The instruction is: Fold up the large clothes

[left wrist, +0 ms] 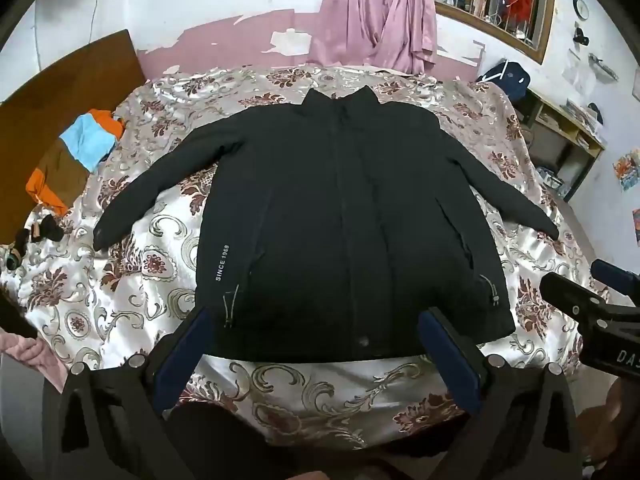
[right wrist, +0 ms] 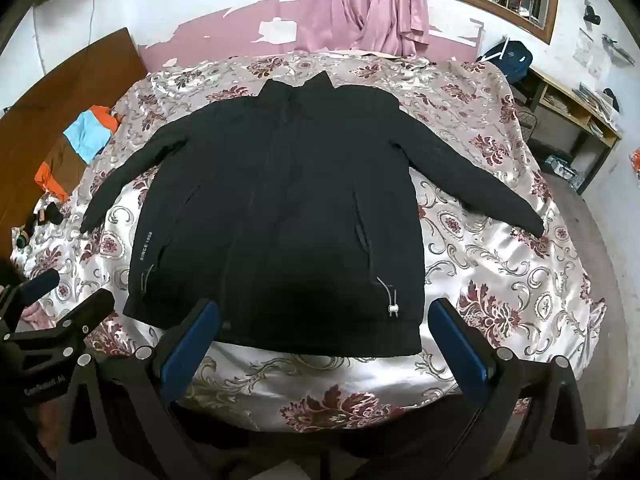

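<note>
The black jacket [left wrist: 344, 216] lay front up and spread flat across the middle of the bed [left wrist: 132, 304], collar at the far side by the wall and hem toward the near edge. Both sleeves were drawn out to left and right, each slanting down toward the near corners, so the whole outline was open to view and no part was doubled under. That layout looked like the prepared starting pose for folding: sleeves clear of the body, zip line running straight down the centre, hem square to the near edge.

The left gripper [left wrist: 320, 328] hovered above the near edge, tilted down at the hem, its jaws spread as wide as they go and holding nothing. The right gripper [right wrist: 326, 320] did the same just beside it, jaws fully apart and empty, aimed at the right half of the hem near the drawcord toggle [right wrist: 393, 309]. Each showed at the edge of the other's view, so the two were close together and at about the same height. Neither touched the cloth. Held wide and pointed down, they seemed ready to take a thick padded edge, probably a sleeve or a side of the hem, as the first fold.

A folded orange, blue and brown garment [left wrist: 76, 160] sat at the far left of the bed, well apart from the jacket. Pink curtains [left wrist: 372, 16] hung at the far wall.
</note>
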A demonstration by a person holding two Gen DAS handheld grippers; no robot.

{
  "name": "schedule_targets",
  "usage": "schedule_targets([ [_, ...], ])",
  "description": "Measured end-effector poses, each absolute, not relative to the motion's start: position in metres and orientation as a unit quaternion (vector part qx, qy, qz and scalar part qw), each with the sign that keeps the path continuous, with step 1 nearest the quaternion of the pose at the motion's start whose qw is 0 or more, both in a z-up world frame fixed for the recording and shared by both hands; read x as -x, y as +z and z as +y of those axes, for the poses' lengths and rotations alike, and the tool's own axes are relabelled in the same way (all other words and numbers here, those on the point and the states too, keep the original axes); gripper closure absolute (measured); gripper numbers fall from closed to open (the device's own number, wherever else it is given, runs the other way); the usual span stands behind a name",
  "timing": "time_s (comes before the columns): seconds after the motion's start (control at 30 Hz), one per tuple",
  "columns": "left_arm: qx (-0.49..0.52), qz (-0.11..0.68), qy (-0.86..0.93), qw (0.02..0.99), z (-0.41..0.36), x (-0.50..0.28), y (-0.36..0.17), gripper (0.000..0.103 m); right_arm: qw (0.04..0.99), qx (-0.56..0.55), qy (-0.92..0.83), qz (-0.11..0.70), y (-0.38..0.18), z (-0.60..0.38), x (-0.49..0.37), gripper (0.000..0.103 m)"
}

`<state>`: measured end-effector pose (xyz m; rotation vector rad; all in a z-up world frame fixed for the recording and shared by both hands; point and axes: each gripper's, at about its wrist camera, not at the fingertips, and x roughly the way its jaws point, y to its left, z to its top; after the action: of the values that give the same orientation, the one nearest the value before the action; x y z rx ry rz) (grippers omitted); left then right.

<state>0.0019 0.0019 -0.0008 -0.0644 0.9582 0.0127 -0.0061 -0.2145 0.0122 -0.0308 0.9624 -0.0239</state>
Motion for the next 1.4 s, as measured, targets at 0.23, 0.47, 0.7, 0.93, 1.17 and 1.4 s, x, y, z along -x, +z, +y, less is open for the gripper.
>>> schedule_targets([
  [0.23,0.026,0.453,0.001,0.891,0.003,-0.002,-0.001,0.000,0.887,0.012,-0.012,0.462,0.012,-0.213,0.007,0.001],
  [0.47,0.027,0.453,0.002,0.891,0.004,-0.002,-0.001,0.000,0.886,0.006,-0.008,0.463,0.012,-0.222,-0.002,0.001],
  [0.7,0.027,0.454,0.002,0.891,0.004,-0.002,-0.001,0.000,0.888,0.004,-0.010,0.460,0.013,-0.220,0.002,0.001],
  [0.93,0.027,0.454,0.003,0.891,0.003,-0.002,-0.001,0.000,0.888,0.004,-0.010,0.461,0.014,-0.220,0.000,0.001],
  [1.17,0.028,0.455,0.002,0.890,-0.001,-0.002,0.000,0.000,0.889,0.004,-0.011,0.459,0.014,-0.222,-0.002,0.001],
  [1.4,0.027,0.456,0.002,0.890,-0.001,-0.001,0.000,0.000,0.889,0.003,-0.011,0.459,0.015,-0.222,-0.002,0.001],
])
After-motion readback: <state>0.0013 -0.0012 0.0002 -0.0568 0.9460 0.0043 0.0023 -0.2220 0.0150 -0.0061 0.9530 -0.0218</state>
